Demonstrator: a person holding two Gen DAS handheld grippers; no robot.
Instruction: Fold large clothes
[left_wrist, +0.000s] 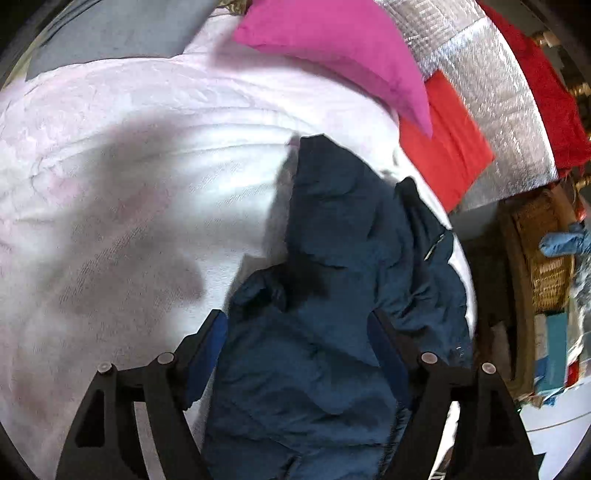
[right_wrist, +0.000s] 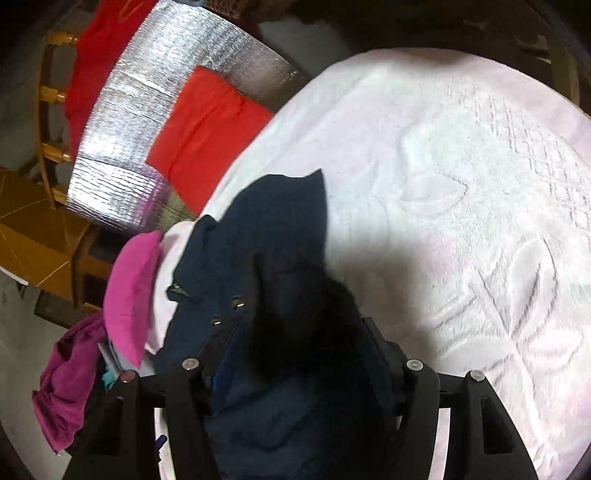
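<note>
A dark navy padded jacket (left_wrist: 332, 266) lies crumpled on a pale pink embossed bedspread (left_wrist: 129, 155). My left gripper (left_wrist: 297, 326) hovers over the jacket's near part with its jaws wide apart and the fabric lying between and below the fingers. In the right wrist view the jacket (right_wrist: 266, 236) bunches up between the fingers of my right gripper (right_wrist: 295, 332). Its jaws stand apart with dark fabric filling the gap; whether they grip it I cannot tell. Metal snaps and a zipper pull show on the jacket's left side.
A magenta pillow (left_wrist: 332, 48) and a red cloth (left_wrist: 443, 147) lie at the bedspread's far edge on a silver foil mat (left_wrist: 491, 96). A wicker basket (left_wrist: 546, 254) stands at the right. A purple garment (right_wrist: 70, 384) hangs off the bed's left side.
</note>
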